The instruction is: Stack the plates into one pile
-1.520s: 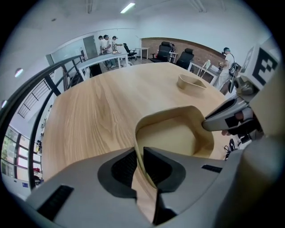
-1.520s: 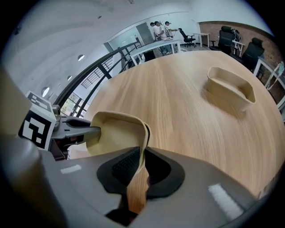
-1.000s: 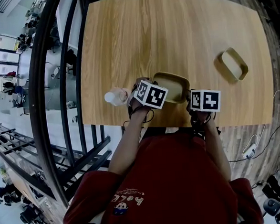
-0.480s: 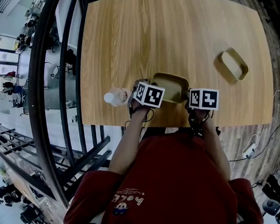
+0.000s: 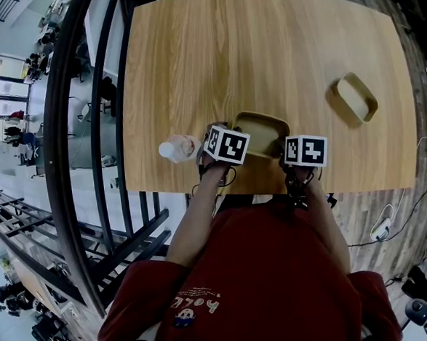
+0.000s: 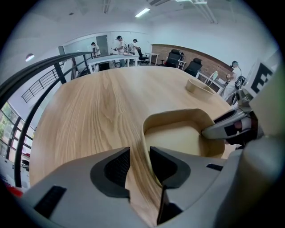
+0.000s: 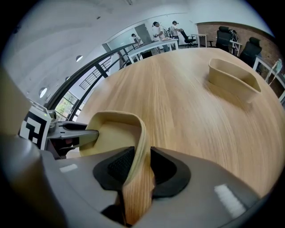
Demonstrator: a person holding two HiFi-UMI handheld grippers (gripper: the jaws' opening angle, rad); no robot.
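A beige wooden plate [image 5: 258, 129] rests on the table [image 5: 249, 47] near its front edge. My left gripper [image 5: 227, 145] is at the plate's left rim and my right gripper [image 5: 305, 151] at its right rim. In the left gripper view the plate's wall [image 6: 178, 138] runs between the jaws of my left gripper [image 6: 139, 153]. They have just been opening, and a gap shows beside one pad. My right gripper [image 7: 141, 153] straddles the opposite rim [image 7: 113, 133]; its jaws have also just been opening. A second plate [image 5: 354, 98] [image 7: 234, 78] [image 6: 200, 86] lies apart at the right.
A plastic bottle [image 5: 178, 147] lies on the table just left of my left gripper. A black railing [image 5: 73, 139] runs past the table's left side. The table's front edge is right under both grippers. People sit at desks far behind [image 6: 120, 44].
In the head view both marker cubes have shifted slightly left, the right one more. Neither plate has moved.
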